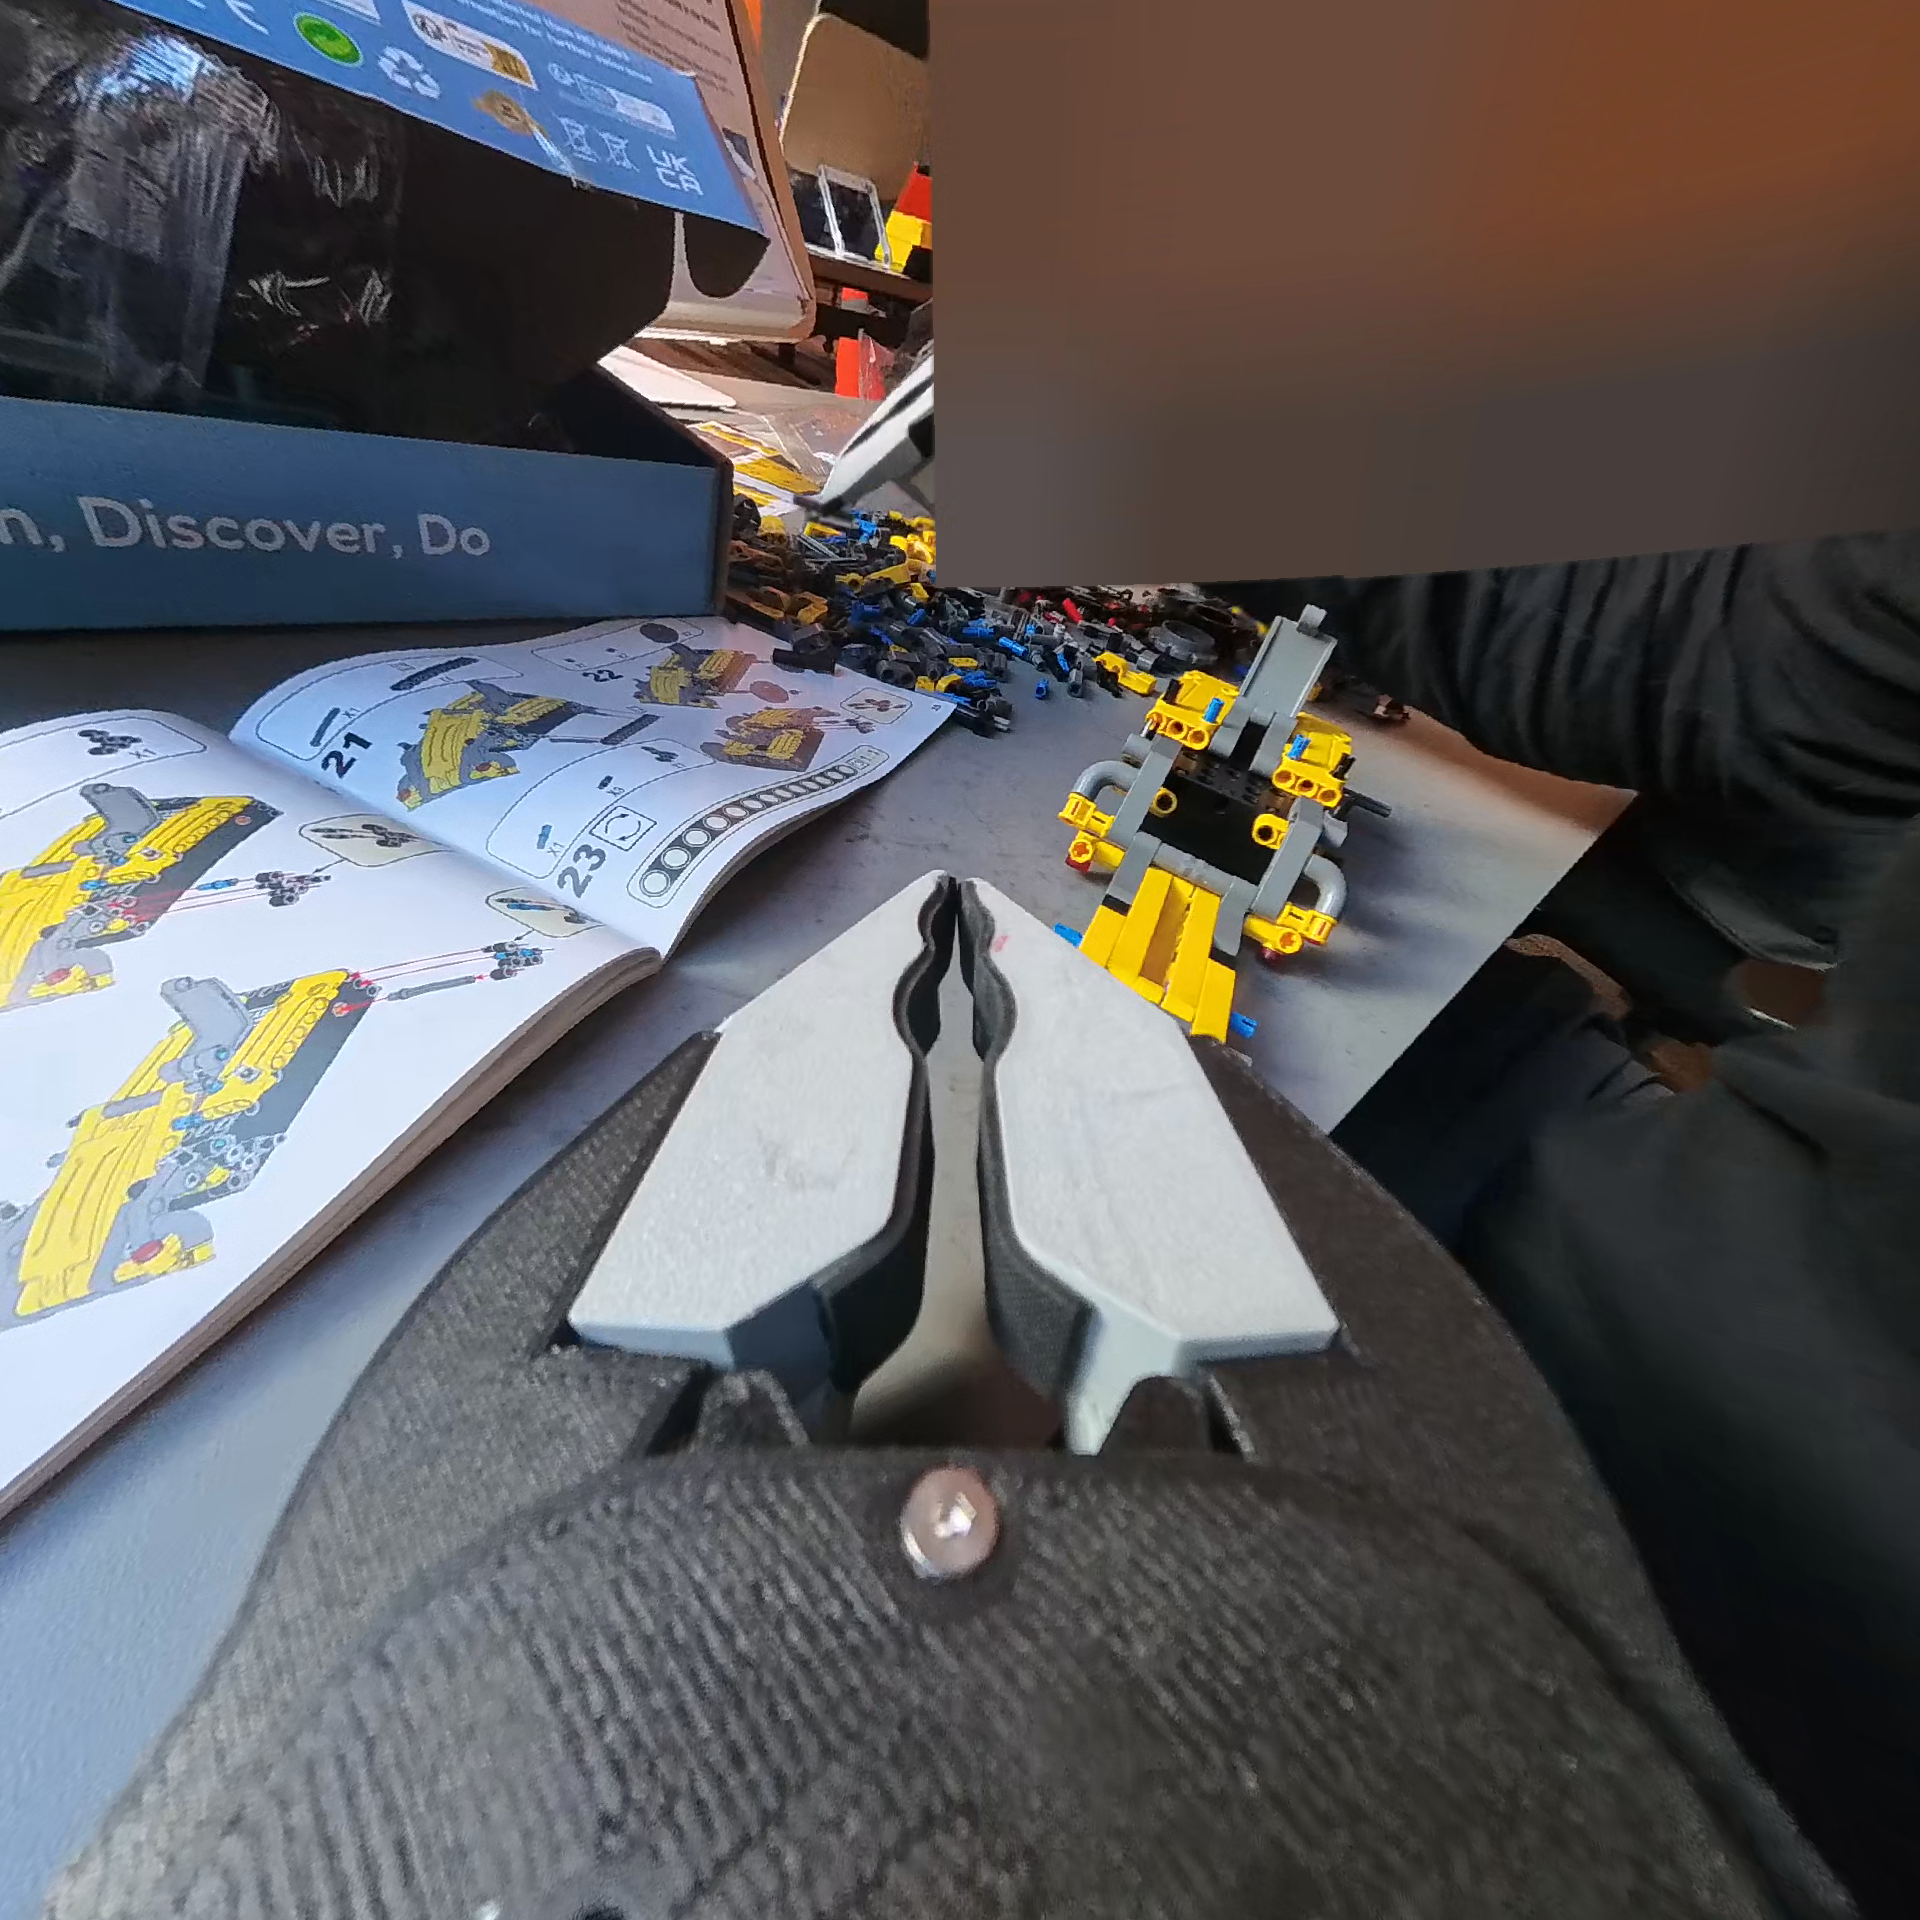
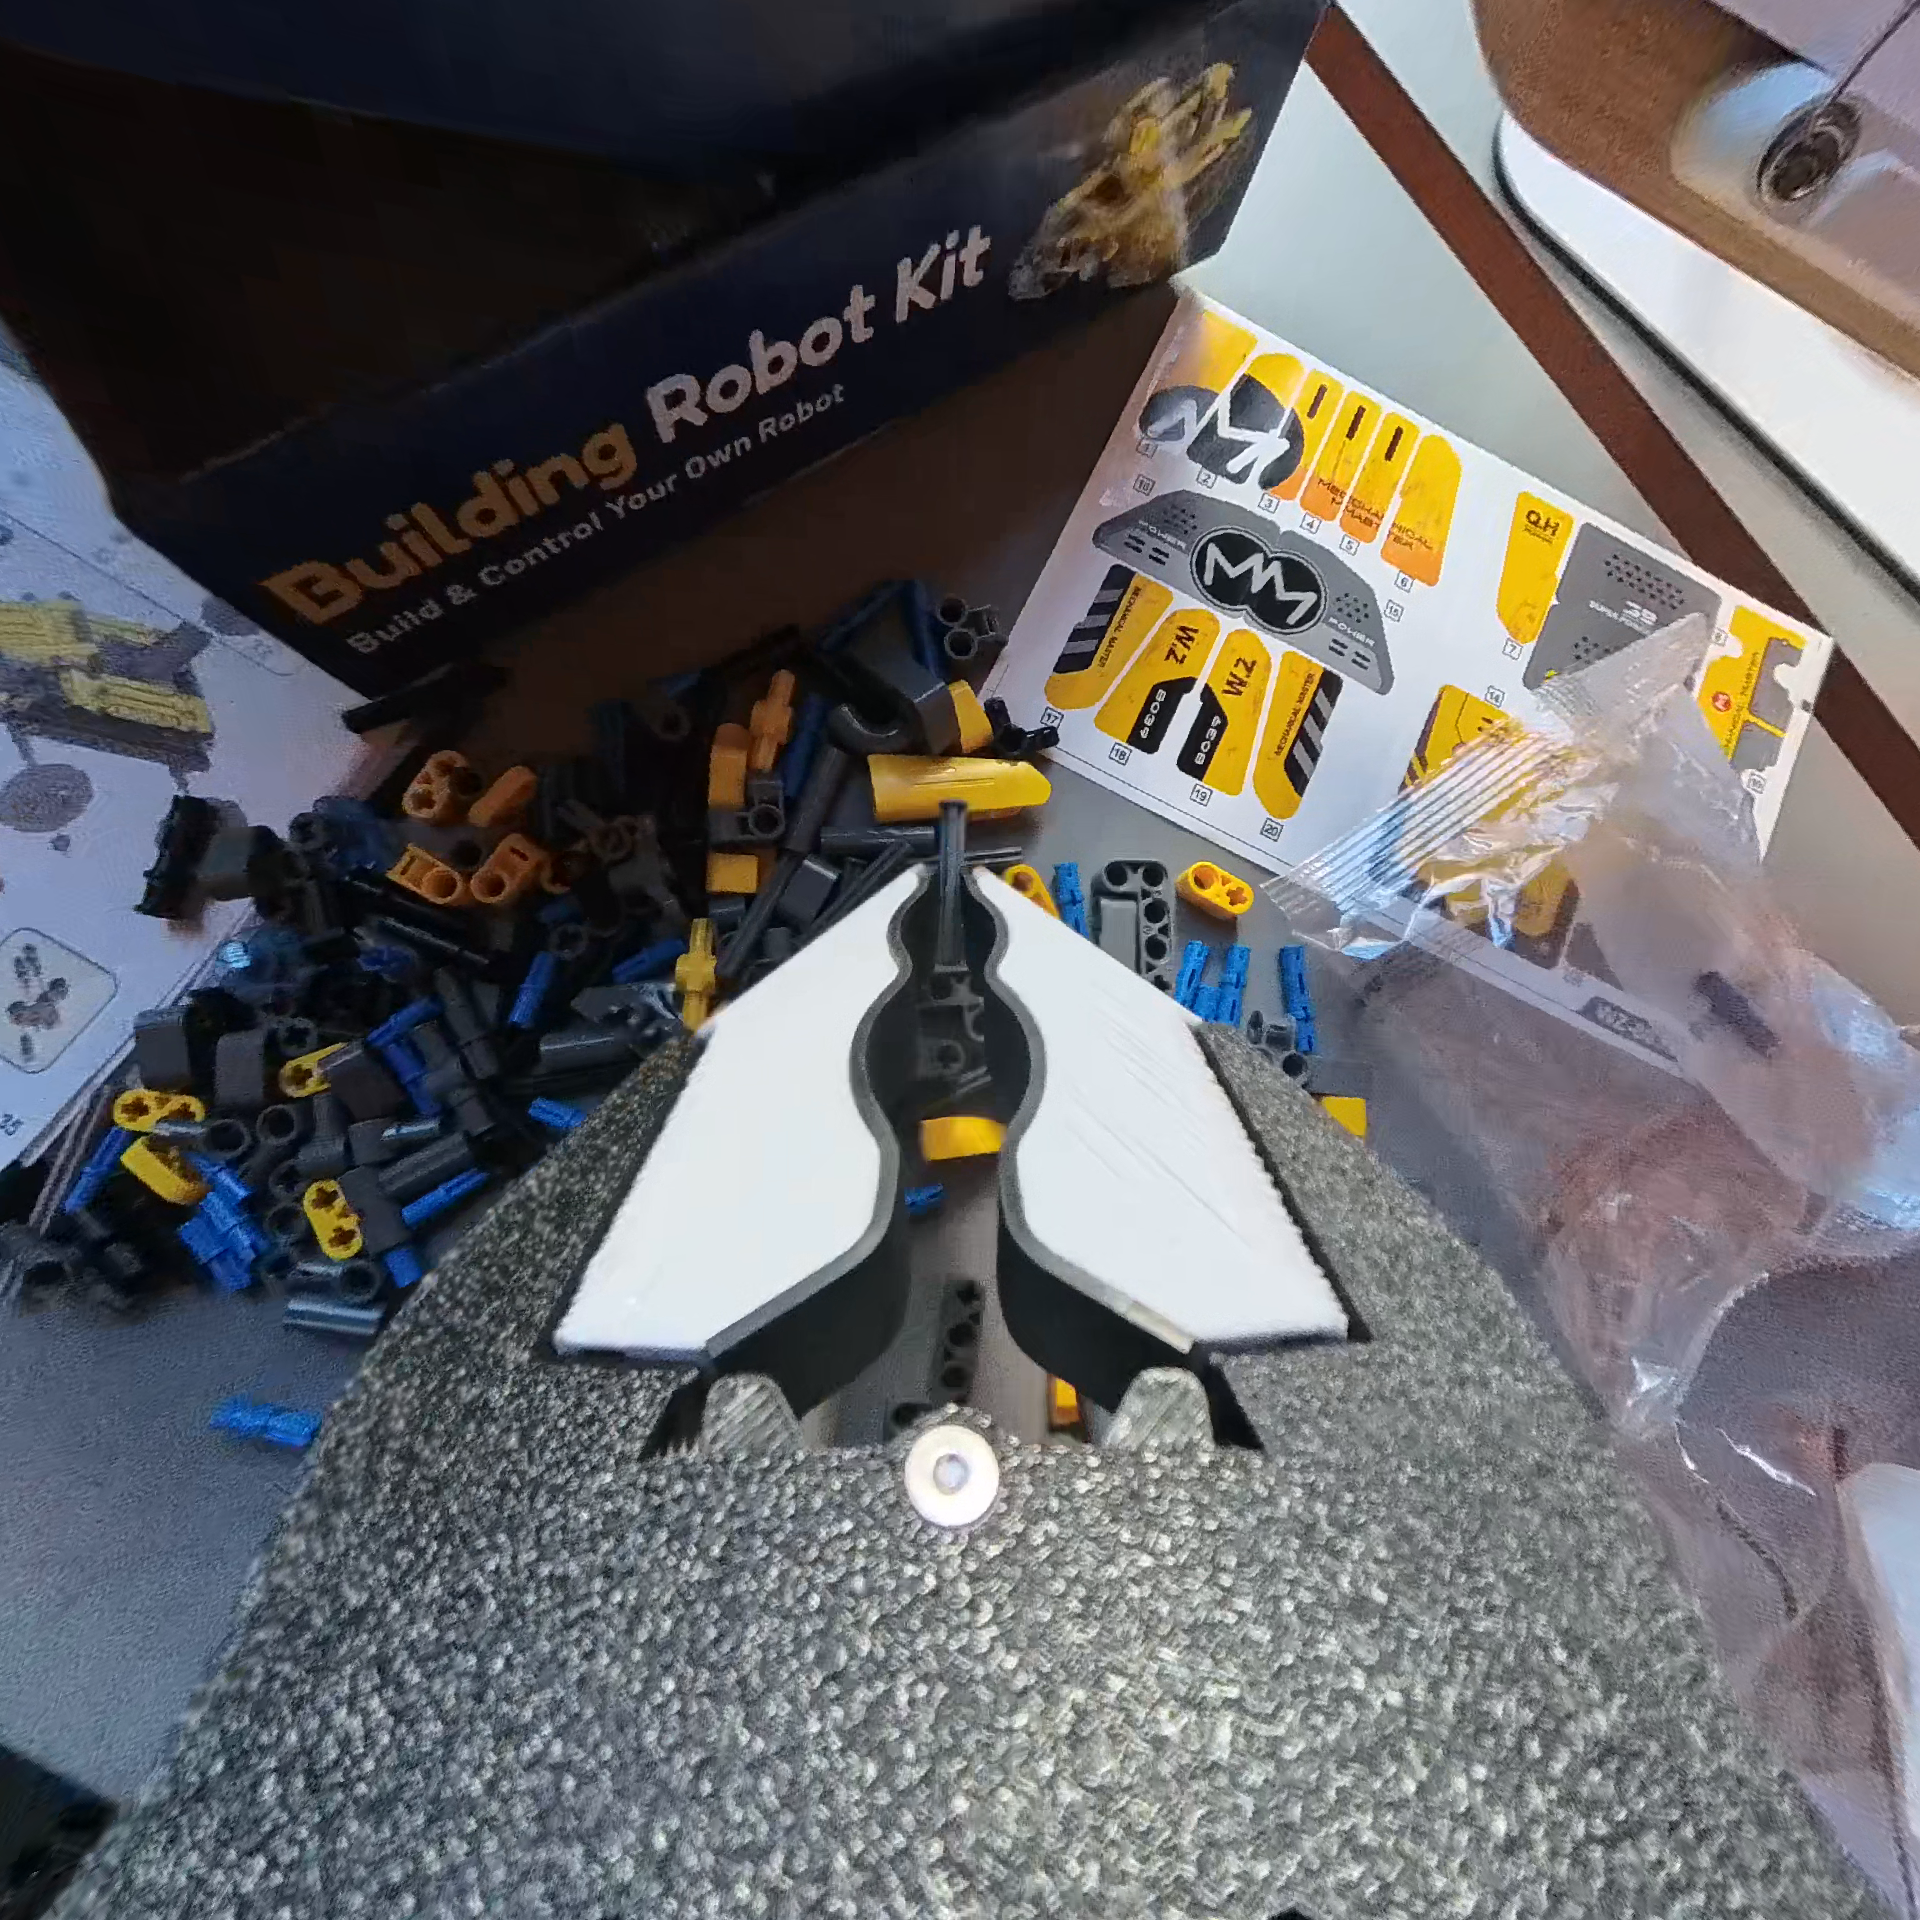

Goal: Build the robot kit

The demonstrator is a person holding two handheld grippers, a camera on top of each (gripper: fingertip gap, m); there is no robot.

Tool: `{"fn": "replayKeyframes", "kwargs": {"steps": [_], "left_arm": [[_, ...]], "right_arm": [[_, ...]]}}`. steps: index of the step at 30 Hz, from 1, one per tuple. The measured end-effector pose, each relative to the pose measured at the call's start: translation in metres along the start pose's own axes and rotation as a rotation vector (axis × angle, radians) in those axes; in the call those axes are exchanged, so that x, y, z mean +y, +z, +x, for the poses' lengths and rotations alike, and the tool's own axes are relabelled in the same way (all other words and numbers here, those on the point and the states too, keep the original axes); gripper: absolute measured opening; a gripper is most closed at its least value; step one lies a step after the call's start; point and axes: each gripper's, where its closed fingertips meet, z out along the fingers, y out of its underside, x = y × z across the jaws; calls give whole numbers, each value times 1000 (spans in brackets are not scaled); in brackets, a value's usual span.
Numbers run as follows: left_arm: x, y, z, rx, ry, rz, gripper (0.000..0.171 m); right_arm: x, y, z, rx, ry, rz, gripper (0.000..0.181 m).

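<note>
My left gripper (image 1: 954,896) is shut and empty, low over the grey table (image 1: 935,800). It lies between an open instruction booklet (image 1: 312,935) on its left and a part-built yellow, grey and black brick model (image 1: 1210,831) ahead on its right. My right gripper (image 2: 951,878) is shut on a thin black axle (image 2: 951,831) that sticks out past its tips. It hangs over a pile of small black, blue and yellow brick parts (image 2: 416,987). The pile also shows in the left wrist view (image 1: 883,613), with the right gripper's white finger (image 1: 883,436) above it.
A dark blue kit box (image 2: 623,447) stands behind the pile and shows at the far left of the left wrist view (image 1: 353,520). A sticker sheet (image 2: 1299,623) and a crumpled clear plastic bag (image 2: 1610,987) lie to the right. A person's dark sleeve (image 1: 1714,831) is beside the model. Tip to tip, the grippers are about 35 cm apart.
</note>
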Motion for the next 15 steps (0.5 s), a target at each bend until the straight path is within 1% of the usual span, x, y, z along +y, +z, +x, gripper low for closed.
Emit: {"fn": "replayKeyframes", "kwargs": {"steps": [4,8,11,15], "left_arm": [[0,1,-2,-6,-10,-6,0],[1,1,-3,-14,-12,-10,0],[1,2,-3,-21,-10,-11,0],[1,2,-4,-29,-10,-11,0]], "right_arm": [[-3,-20,-7,-6,-29,66,4],[7,-41,-14,-16,-28,88,4],[24,-66,-23,-37,-2,96,3],[62,-107,-41,-43,19,65,4]]}}
